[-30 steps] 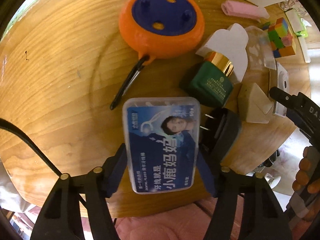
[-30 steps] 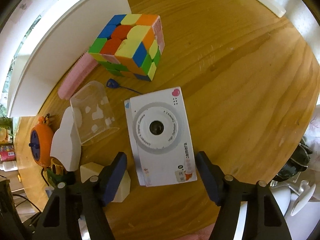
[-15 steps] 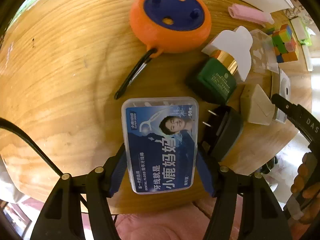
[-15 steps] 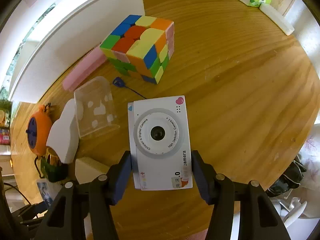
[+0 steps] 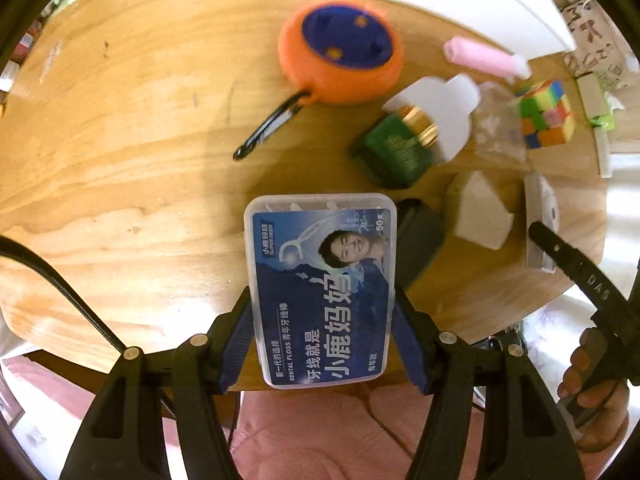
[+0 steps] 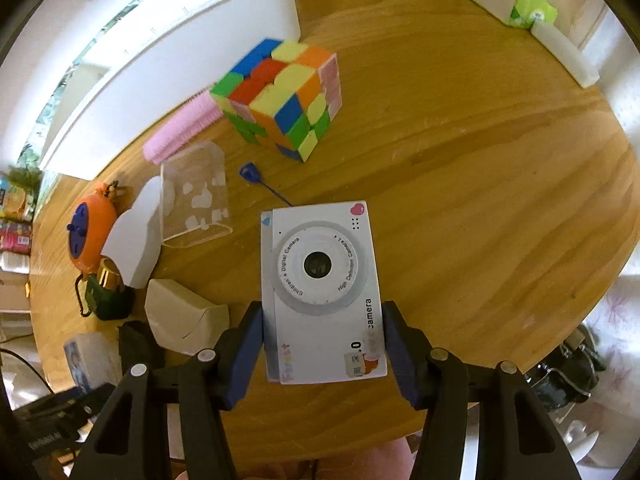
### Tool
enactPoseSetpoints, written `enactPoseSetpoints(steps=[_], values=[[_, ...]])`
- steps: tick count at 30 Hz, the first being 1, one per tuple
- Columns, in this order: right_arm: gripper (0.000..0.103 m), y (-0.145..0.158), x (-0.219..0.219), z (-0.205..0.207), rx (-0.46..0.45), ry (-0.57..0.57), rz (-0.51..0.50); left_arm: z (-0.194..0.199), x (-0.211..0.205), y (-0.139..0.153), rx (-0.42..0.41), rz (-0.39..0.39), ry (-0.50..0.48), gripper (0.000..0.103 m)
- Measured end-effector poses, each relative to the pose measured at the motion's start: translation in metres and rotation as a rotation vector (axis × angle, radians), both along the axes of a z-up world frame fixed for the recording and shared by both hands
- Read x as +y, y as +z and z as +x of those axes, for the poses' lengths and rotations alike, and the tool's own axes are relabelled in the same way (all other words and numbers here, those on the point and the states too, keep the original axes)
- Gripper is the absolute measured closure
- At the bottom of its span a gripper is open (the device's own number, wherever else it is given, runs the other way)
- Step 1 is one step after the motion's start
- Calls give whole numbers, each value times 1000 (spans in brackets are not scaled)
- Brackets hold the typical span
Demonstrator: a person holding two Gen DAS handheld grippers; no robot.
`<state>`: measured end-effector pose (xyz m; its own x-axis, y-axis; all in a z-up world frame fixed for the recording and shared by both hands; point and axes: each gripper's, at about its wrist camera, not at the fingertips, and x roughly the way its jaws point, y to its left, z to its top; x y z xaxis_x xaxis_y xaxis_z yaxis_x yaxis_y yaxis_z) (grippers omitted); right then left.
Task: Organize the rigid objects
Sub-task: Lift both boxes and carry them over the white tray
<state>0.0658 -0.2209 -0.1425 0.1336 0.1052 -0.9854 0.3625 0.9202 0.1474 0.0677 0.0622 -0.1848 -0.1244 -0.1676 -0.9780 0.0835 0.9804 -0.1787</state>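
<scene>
Presently, the left claw [image 5: 322, 332] grips a dental floss box [image 5: 322, 288] by its long sides, blue fingers [image 5: 240, 340] pressed against it, near the 6 o'clock edge of the round wooden surface [image 5: 120, 140]. At its 3 o'clock, touching, sits a black charger [image 5: 418, 240]; a green bottle [image 5: 394, 152] lies at 1 o'clock and an orange round toy [image 5: 340, 52] at 12 o'clock. The right claw [image 6: 324, 354] clamps a white children's camera [image 6: 322, 292], lens up, flat on the surface. A puzzle cube [image 6: 282, 96] stands at the camera's 11 o'clock, well apart; a beige wedge block [image 6: 182, 316] lies at its 9 o'clock.
</scene>
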Motion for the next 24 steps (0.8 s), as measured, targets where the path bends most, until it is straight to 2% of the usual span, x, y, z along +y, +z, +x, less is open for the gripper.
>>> enactPoseSetpoints(steps=[11,17,24], values=[[46,41,-31,1,-93,72,11,-19,-9,55,-140,25,6,36],[46,56,-61,9,-161,116,13,-21,-23,84,-197,29,4,36],[46,74,-75,23,-225,158,21,-21,-54,114,-283,39,-6,36]])
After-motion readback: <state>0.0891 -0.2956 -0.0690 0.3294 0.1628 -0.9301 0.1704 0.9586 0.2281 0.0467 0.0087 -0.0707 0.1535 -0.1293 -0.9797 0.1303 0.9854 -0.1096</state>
